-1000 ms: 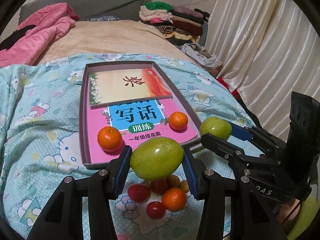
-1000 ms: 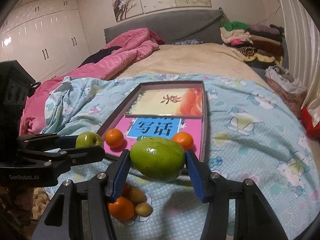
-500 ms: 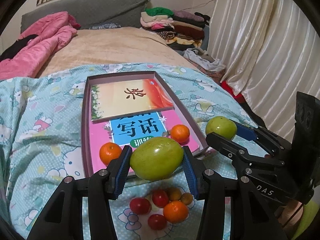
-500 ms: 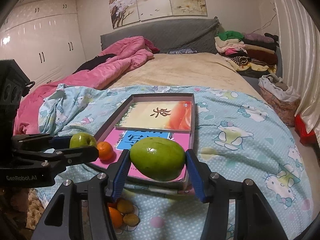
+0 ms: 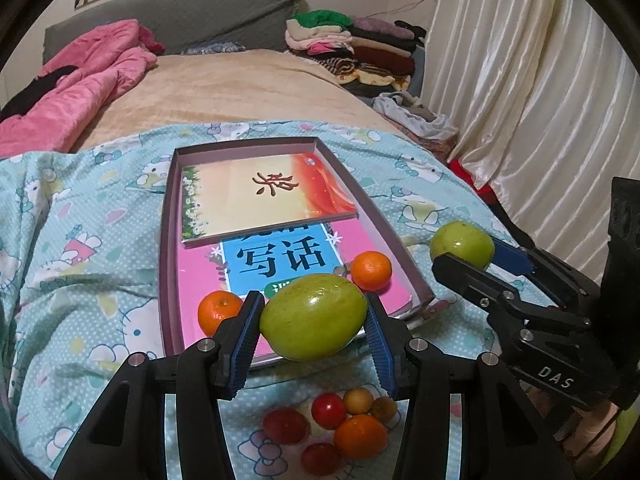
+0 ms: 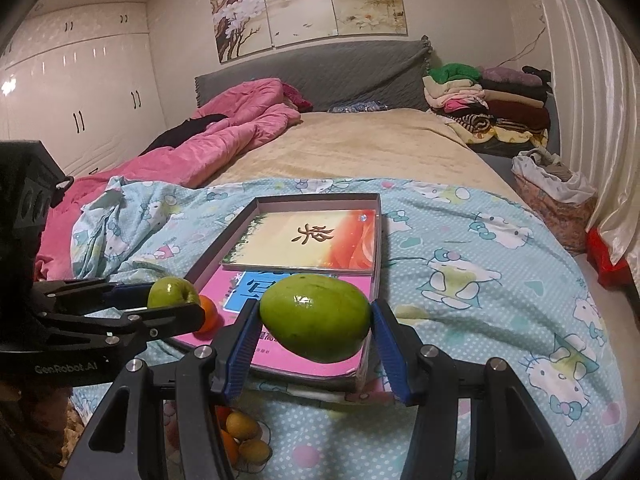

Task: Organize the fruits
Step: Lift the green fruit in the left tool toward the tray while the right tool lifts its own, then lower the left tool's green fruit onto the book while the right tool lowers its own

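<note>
Two oranges (image 5: pixel 371 271) in book-filled tray (image 5: pixel 167 240)

I am in a home bedroom: a bed (image 6: pixel 360 148) with a grey headboard (image 6: pixel 320 72) fills the room, spread with a pink quilt (image 6: pixel 224 128) and a cartoon-cat sheet (image 6: pixel 480 264). Folded clothes (image 6: pixel 488 96) are stacked by the curtain (image 5: pixel 532 92), and white wardrobes (image 6: pixel 80 92) and paintings (image 6: pixel 308 4) line the walls.

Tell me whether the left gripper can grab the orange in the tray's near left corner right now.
Probably not yet. The left gripper is shut on a green fruit, so its jaws are full. The orange itself lies uncovered in the tray, just ahead and left.
</note>
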Demonstrator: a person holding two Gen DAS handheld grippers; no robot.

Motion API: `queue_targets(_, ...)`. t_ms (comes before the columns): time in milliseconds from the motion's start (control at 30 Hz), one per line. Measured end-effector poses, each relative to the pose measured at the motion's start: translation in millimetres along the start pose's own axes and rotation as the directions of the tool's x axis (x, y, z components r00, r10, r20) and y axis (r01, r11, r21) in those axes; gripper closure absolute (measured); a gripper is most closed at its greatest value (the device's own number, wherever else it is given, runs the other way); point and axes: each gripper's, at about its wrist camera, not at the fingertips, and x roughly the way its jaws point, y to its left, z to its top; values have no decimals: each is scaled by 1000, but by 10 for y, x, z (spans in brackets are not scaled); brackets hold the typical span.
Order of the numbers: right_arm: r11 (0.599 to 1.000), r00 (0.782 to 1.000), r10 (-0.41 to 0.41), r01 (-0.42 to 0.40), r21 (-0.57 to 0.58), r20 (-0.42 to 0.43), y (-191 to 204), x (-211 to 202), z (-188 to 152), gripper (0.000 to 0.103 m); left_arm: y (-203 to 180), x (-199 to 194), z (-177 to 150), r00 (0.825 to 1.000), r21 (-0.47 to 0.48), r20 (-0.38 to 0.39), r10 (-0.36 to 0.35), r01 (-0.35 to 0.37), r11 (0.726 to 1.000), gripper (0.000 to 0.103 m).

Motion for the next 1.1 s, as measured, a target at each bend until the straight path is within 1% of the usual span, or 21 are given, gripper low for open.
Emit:
queue_targets(333, 1000, 1000, -2, 2, -11, -11, 14, 56, 12, 48, 62, 225, -40, 999, -12, -43, 21, -22, 1000, 51)
queue_targets(867, 1000, 999, 1, -2, -30, -49, 21, 233, 11, 48, 37, 391, -49, 997, 12, -65, 36, -35, 999, 51)
queue_targets(1100, 1000, 997, -14, 13, -8, -82, -54, 293, -35, 48, 39, 487, -70, 997, 19, -76, 34, -33, 999, 51)
